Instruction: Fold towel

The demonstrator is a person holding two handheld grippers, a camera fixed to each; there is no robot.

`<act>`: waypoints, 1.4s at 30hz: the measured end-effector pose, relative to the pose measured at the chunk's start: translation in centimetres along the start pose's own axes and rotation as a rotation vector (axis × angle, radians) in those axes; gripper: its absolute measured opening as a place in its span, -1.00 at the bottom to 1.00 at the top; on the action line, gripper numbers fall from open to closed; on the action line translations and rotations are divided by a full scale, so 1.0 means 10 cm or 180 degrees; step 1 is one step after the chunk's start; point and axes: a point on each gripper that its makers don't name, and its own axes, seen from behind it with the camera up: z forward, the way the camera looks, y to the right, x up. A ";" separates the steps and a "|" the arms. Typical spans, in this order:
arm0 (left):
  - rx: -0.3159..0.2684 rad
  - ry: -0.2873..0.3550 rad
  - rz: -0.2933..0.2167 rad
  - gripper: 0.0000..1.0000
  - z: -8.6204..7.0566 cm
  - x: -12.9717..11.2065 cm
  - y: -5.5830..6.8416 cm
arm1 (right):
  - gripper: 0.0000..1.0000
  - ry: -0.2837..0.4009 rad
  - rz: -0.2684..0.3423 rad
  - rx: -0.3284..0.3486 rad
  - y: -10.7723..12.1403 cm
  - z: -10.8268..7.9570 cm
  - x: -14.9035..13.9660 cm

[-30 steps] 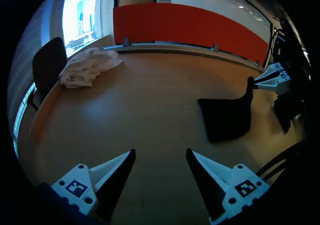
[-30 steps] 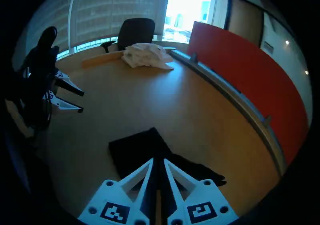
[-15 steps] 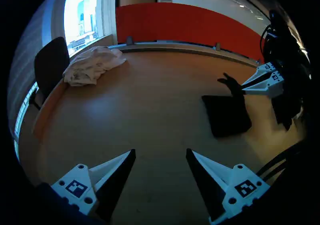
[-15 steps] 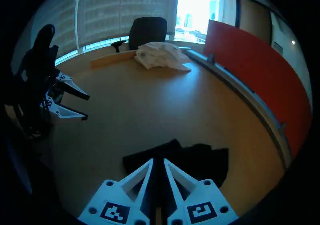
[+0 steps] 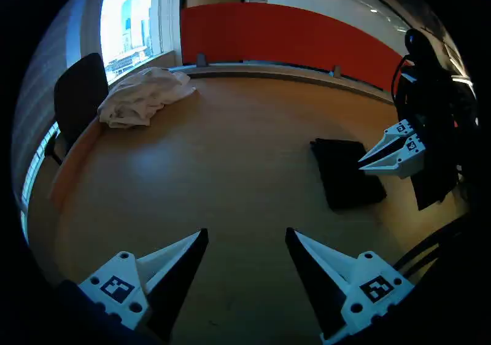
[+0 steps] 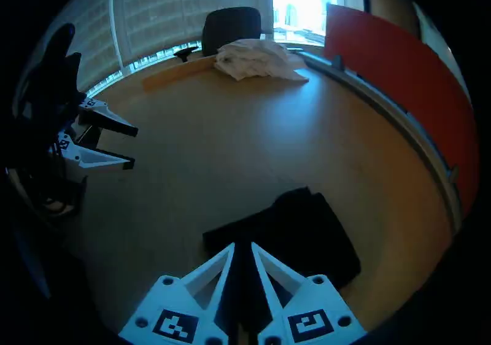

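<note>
Left tool (image 5: 246, 232): my fingers stand wide apart above bare counter (image 5: 233, 148) and hold nothing.
Right tool (image 6: 243, 247): my fingers are drawn almost together, with a narrow dark slit between them. I cannot tell whether a fold of cloth is pinched in that slit.
Towel (image 5: 345, 173): a dark cloth lying flat on the counter as a compact rectangle, apparently already folded at least once.
Key relation: the towel lies directly ahead of the right tool, whose tips sit at its near edge. From the left tool it lies well apart, forward and off to the right.
Nearer hand: the right. I judge that the left tool must cross open counter before it can take an edge.
Long axis: in the left gripper view the rectangle appears to run away from me toward the red partition (image 5: 288, 35). The outline is close to square and the lens bends it, so this is a tentative reading.
Other things: a heap of white cloth (image 5: 144, 93) sits at the far end of the counter beside a dark chair (image 5: 77, 96), well apart from the towel.
Hidden or unclear: my right fingers cover the near edge of the towel in the right gripper view. Its layers cannot be counted, because the dark fabric shows no visible creases or hems.
</note>
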 end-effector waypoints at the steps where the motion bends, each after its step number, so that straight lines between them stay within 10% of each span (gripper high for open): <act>1: 0.0001 0.0000 0.0002 0.87 0.00 0.00 0.00 | -0.88 0.0001 0.0002 0.0001 0.00 -0.01 0.00; 6: 0.0007 0.0002 0.0001 0.87 0.01 0.02 -0.01 | -0.59 0.0004 0.0003 -0.0001 0.02 -0.03 -0.02; 12: 0.0003 0.0004 0.0007 0.87 0.01 0.03 0.00 | 0.22 0.0041 0.0014 -0.0022 0.05 -0.06 -0.02; 42: 0.0008 0.0005 0.0039 0.87 0.01 0.04 0.05 | 0.28 -0.0089 0.0330 -0.0262 0.11 -0.33 -0.62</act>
